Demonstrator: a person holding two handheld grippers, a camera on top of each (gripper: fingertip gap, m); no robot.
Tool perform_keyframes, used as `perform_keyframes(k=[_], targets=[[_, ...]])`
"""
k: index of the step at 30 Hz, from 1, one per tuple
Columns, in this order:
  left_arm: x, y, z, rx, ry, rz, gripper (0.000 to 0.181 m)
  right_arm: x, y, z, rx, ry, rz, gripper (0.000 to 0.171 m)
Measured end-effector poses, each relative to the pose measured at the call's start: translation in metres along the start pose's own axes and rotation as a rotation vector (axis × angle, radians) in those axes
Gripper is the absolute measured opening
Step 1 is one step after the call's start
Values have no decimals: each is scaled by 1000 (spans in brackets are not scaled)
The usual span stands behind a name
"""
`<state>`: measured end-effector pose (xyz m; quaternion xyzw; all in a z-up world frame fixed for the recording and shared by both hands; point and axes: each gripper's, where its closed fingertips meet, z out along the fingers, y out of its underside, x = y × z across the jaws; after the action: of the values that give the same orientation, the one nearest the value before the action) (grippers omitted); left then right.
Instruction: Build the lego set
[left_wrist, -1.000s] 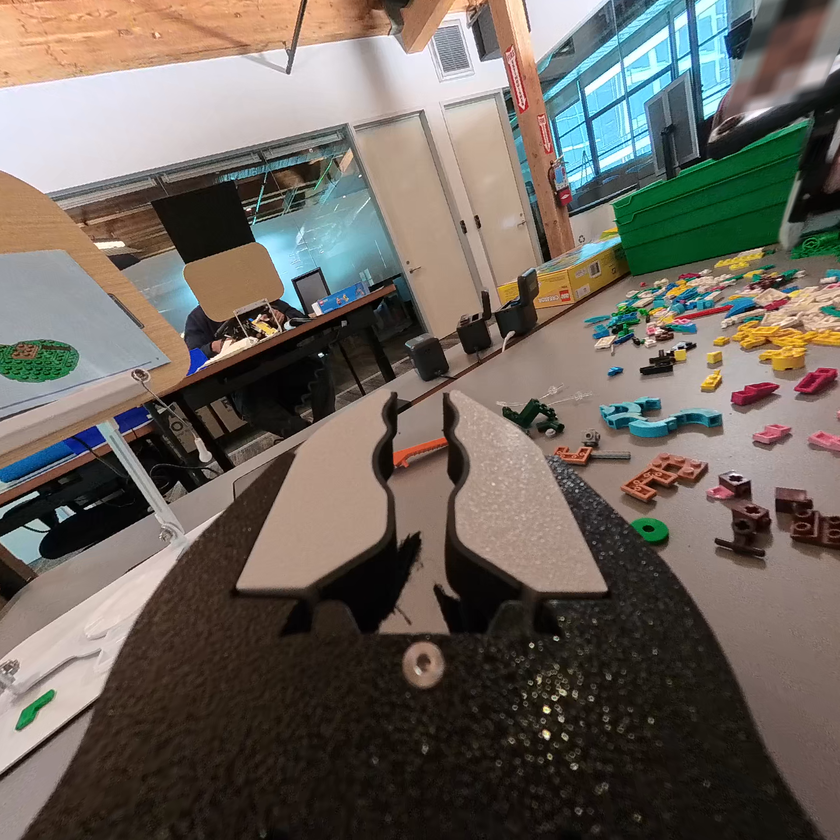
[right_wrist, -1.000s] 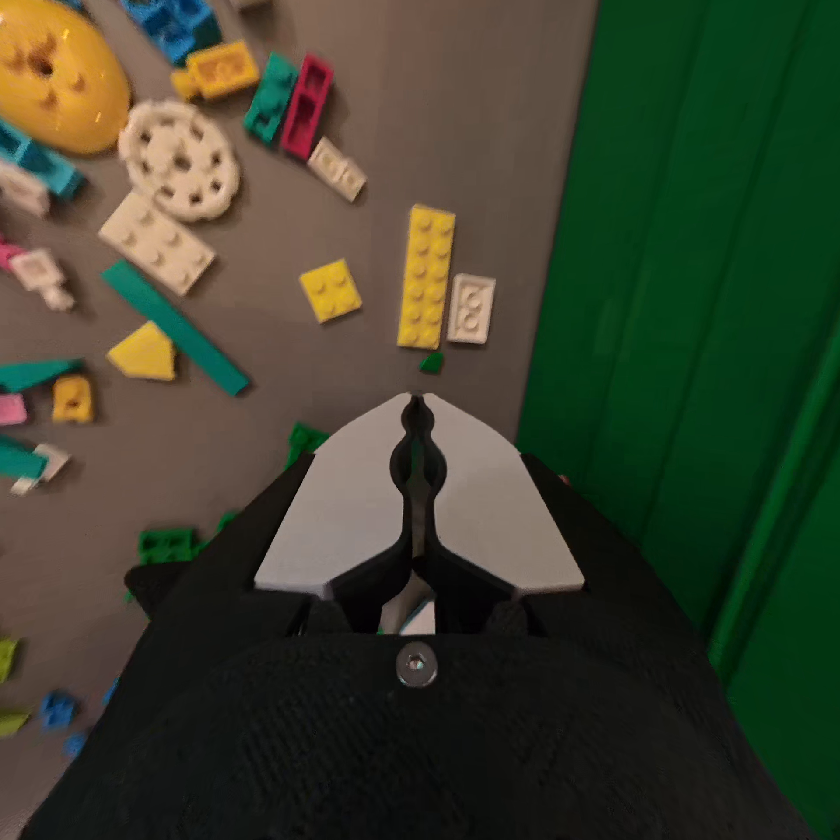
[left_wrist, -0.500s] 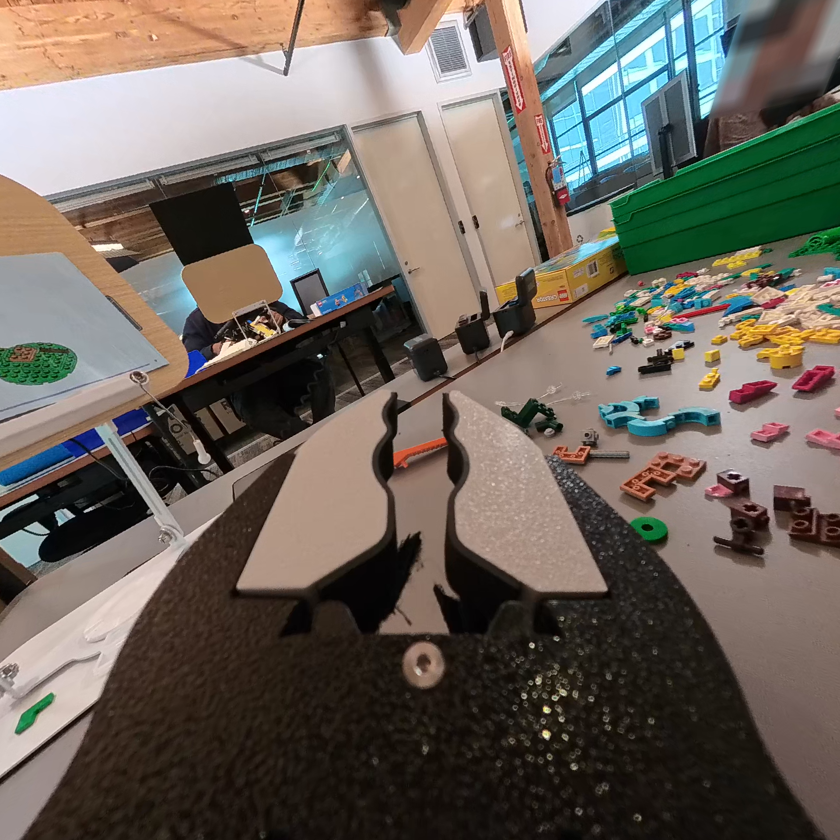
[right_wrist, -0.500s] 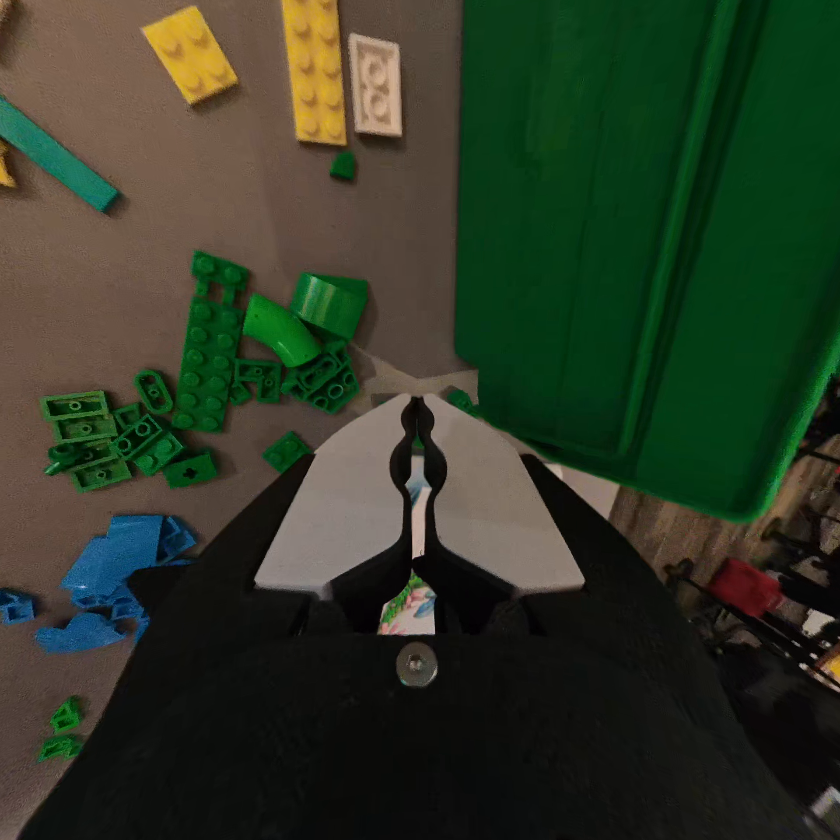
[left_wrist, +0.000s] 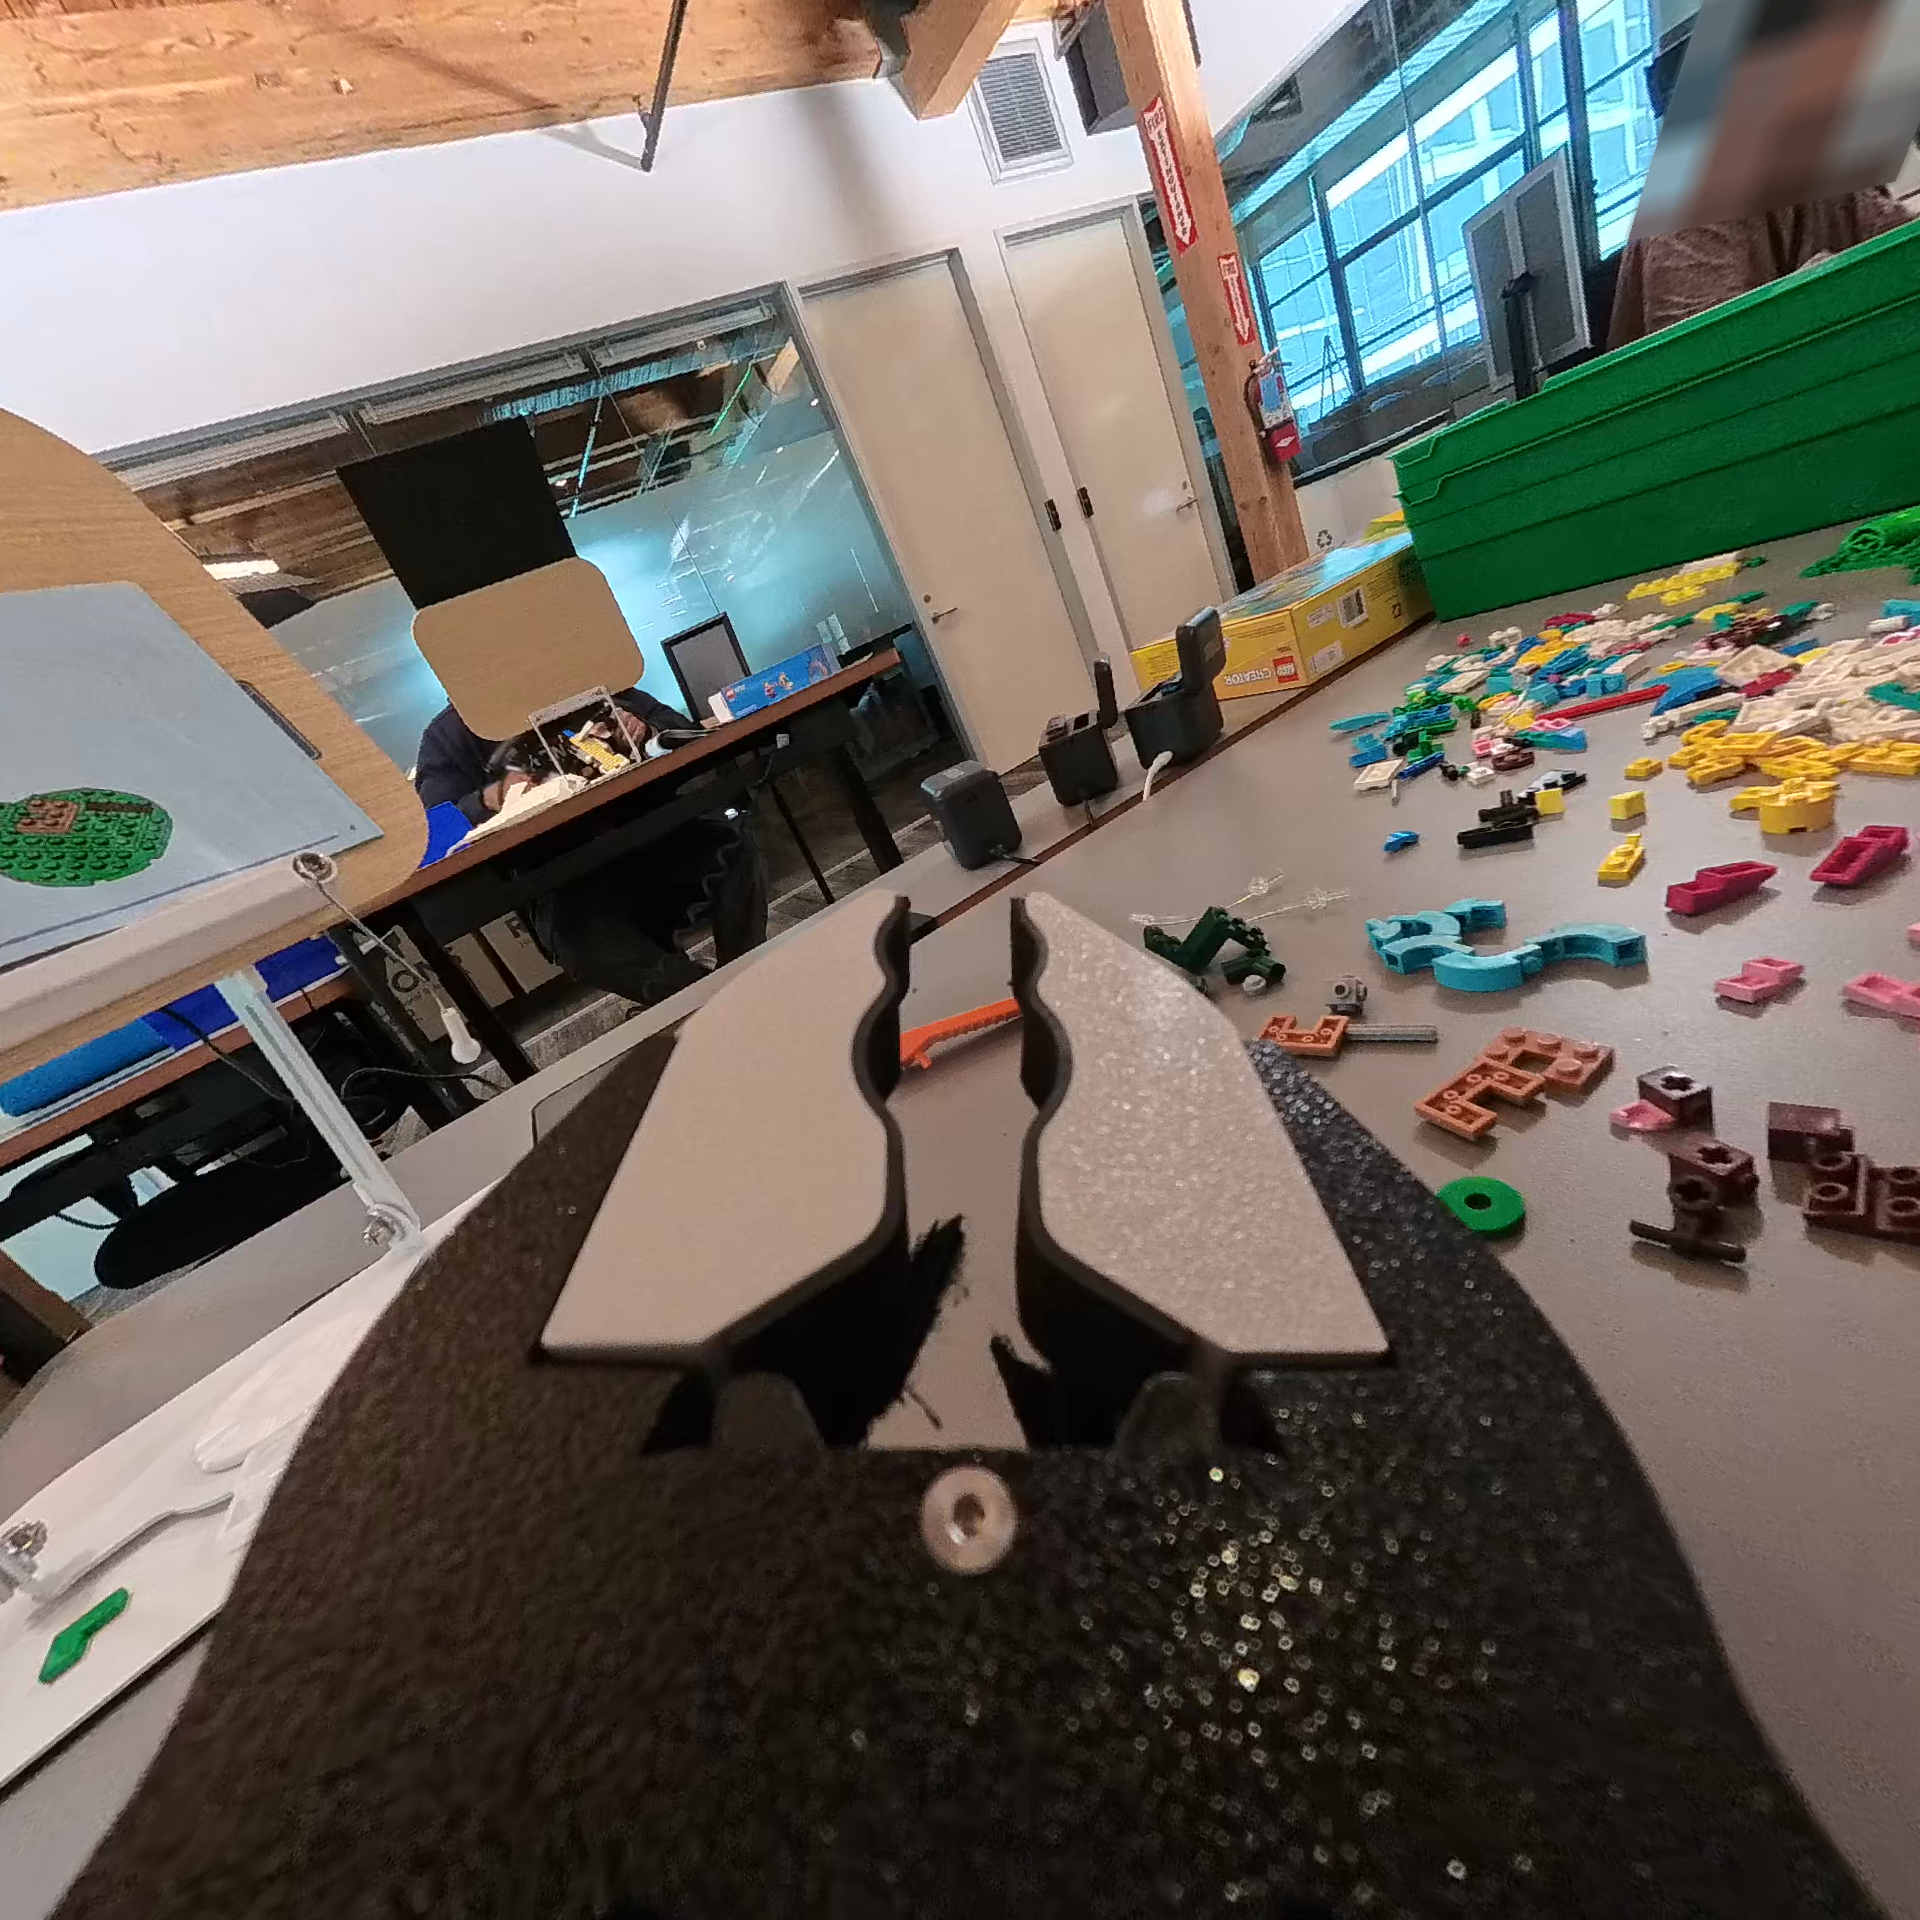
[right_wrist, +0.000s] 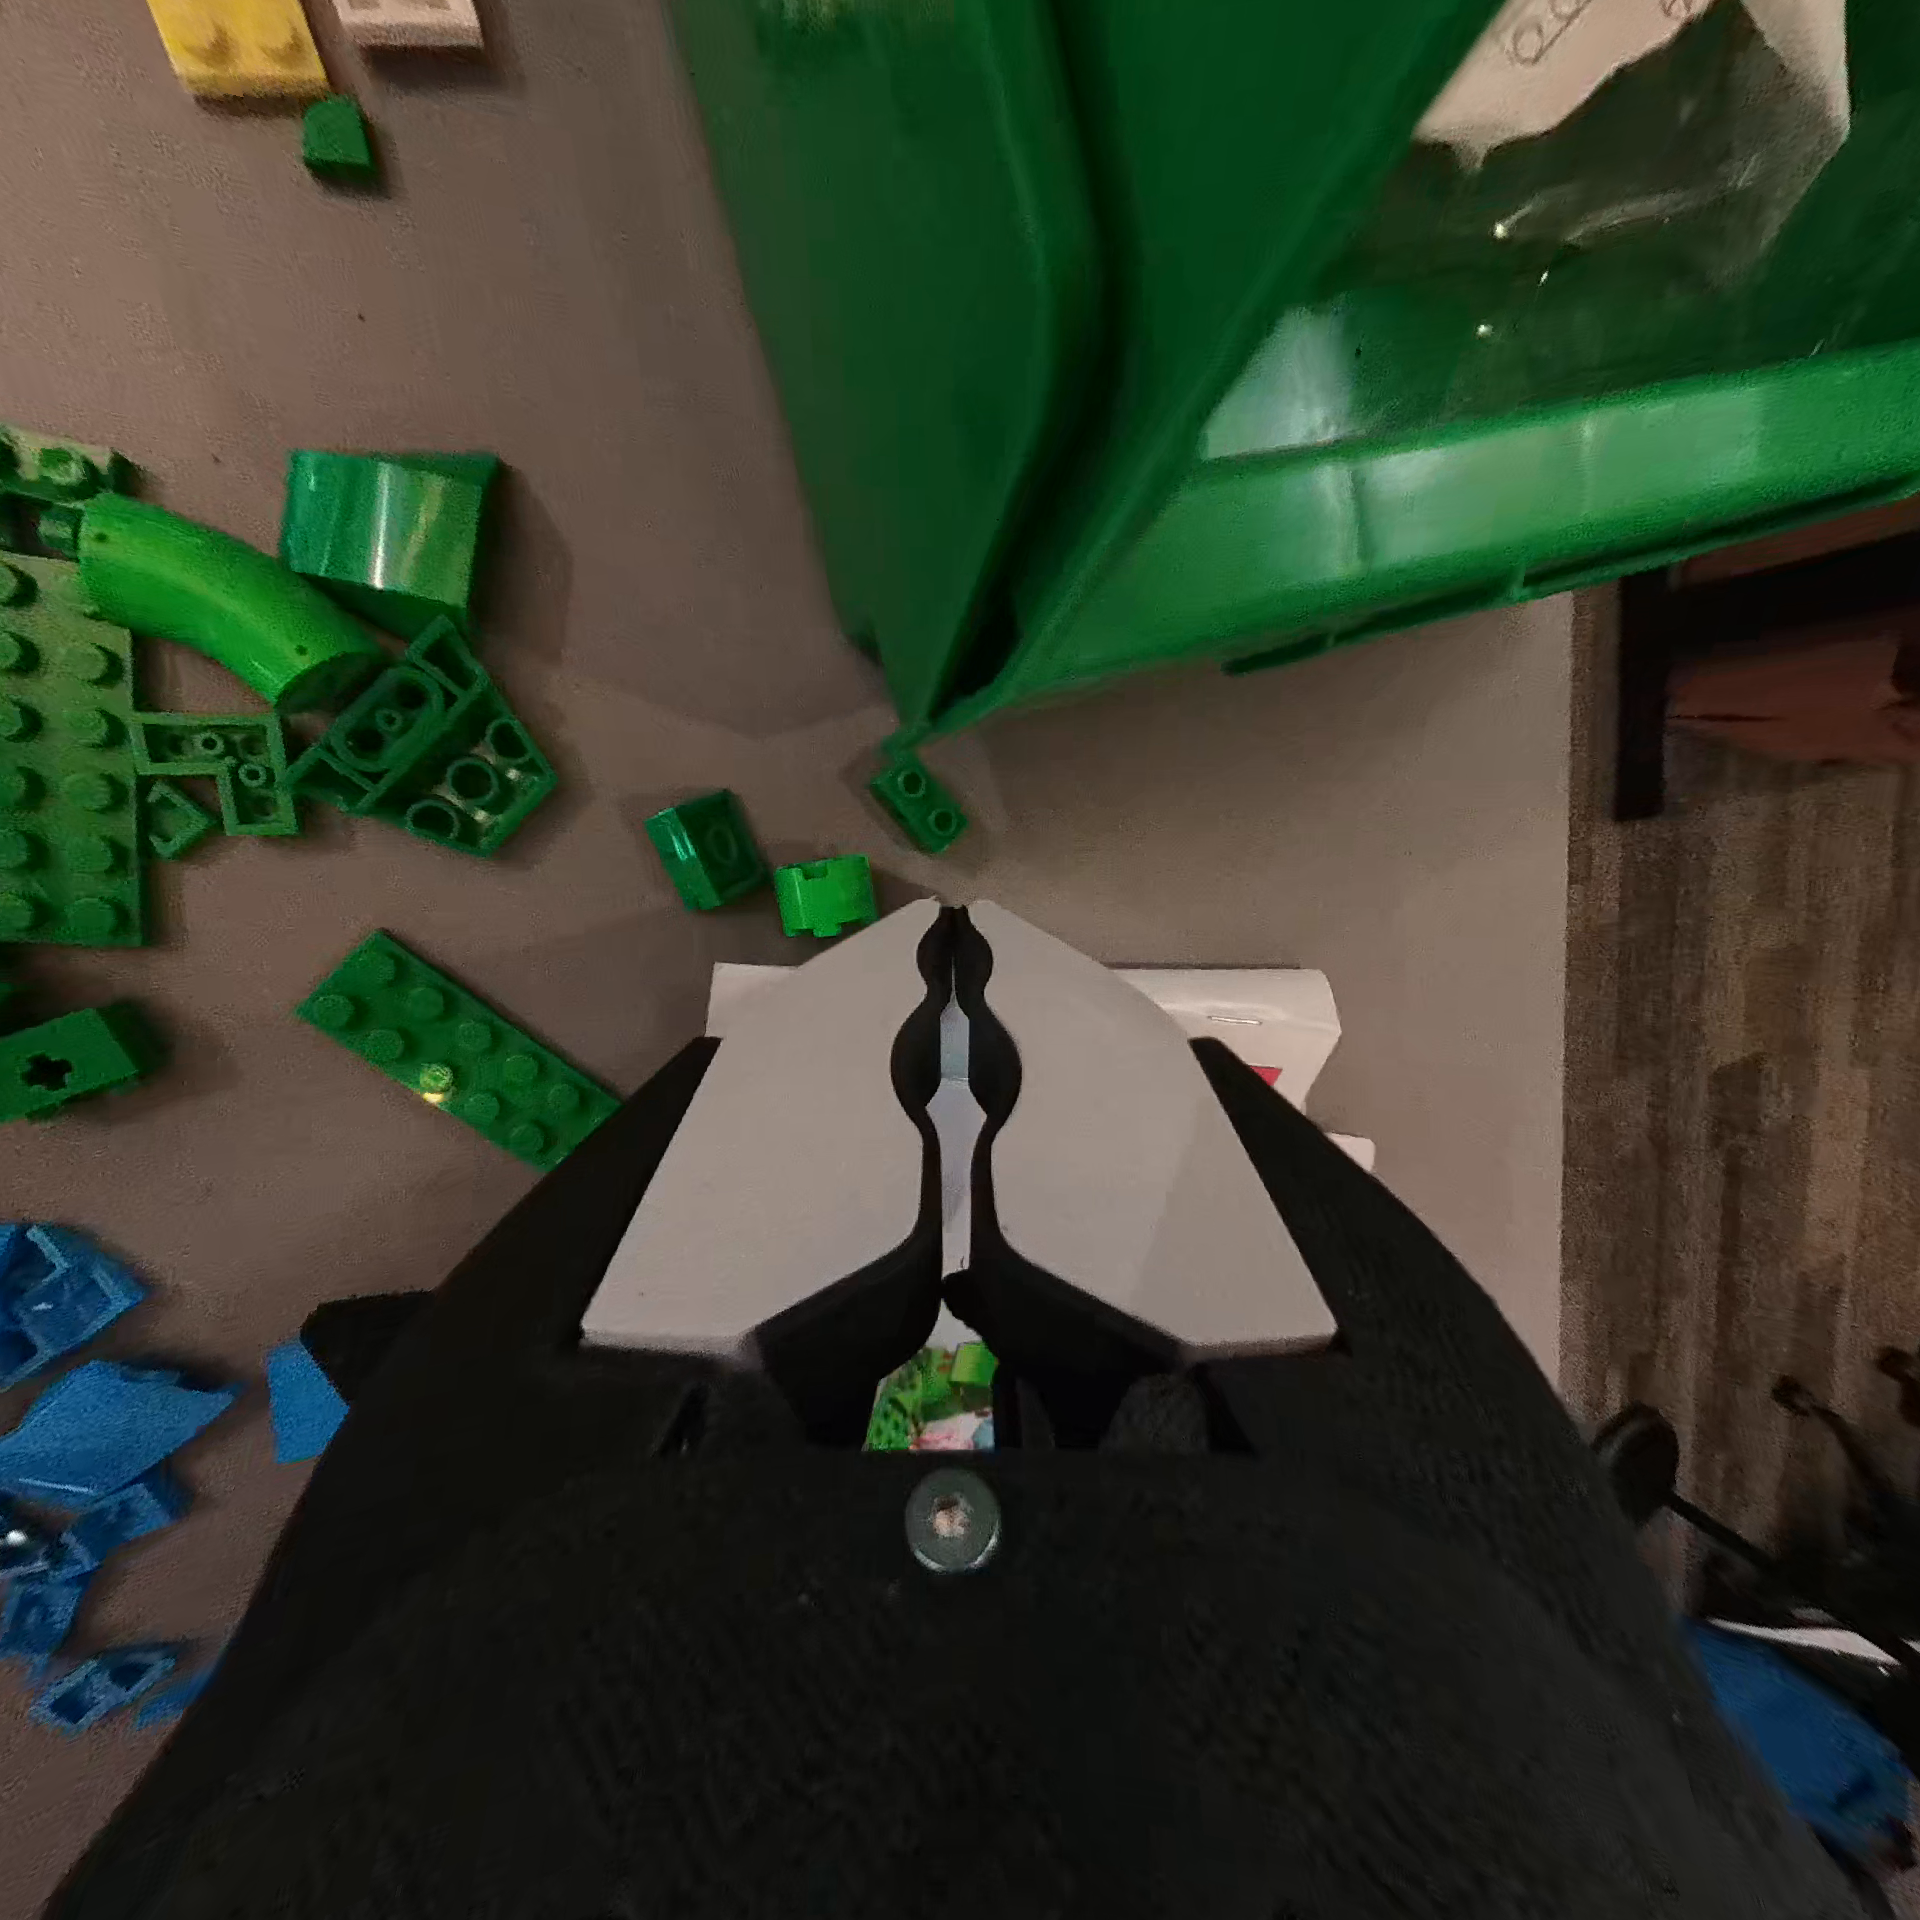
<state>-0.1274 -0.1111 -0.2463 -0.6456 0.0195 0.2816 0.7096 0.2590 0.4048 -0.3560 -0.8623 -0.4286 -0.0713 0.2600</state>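
My right gripper (right_wrist: 954, 914) is shut and empty, hovering over the grey table (right_wrist: 582, 343) beside a cluster of green Lego pieces. A small round green brick (right_wrist: 823, 896) lies just left of its tips, with a green cube (right_wrist: 709, 848) and a small green plate (right_wrist: 918, 802) close by. A long green plate (right_wrist: 457, 1047) lies to the left. My left gripper (left_wrist: 961, 920) is open and empty, held low over the table (left_wrist: 1714, 1403). Many loose coloured pieces (left_wrist: 1714, 727) are spread at the right.
Stacked green bins (right_wrist: 1039, 312) stand just beyond the right gripper, also seen in the left wrist view (left_wrist: 1662, 457). A white booklet (right_wrist: 1247, 1008) lies under the right gripper. Blue pieces (right_wrist: 94, 1413) lie at the left. An instruction stand (left_wrist: 156, 748) is at the left, a yellow box (left_wrist: 1299, 623) at the back. Some 65 centimeters of space lies between my two pairs of fingers. The green cube (right_wrist: 709, 848) lies around 4 centimeters away from my right fingertips. It is some 8 centimeters from my right tips to the long green plate (right_wrist: 457, 1047).
My right gripper has moved along the green bin's side, from the yellow and white plates to the green pile near the bin's corner. The left gripper has stayed still.
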Motion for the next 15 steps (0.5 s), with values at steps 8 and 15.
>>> perform_keyframes(k=[8,15], targets=[[0,0,0,-1,1,3,18,-17,-12,-4,90,-80,-3,0],[1,0,0,-1,3,6,18,-14,-15,-2,115,-75,41,0]])
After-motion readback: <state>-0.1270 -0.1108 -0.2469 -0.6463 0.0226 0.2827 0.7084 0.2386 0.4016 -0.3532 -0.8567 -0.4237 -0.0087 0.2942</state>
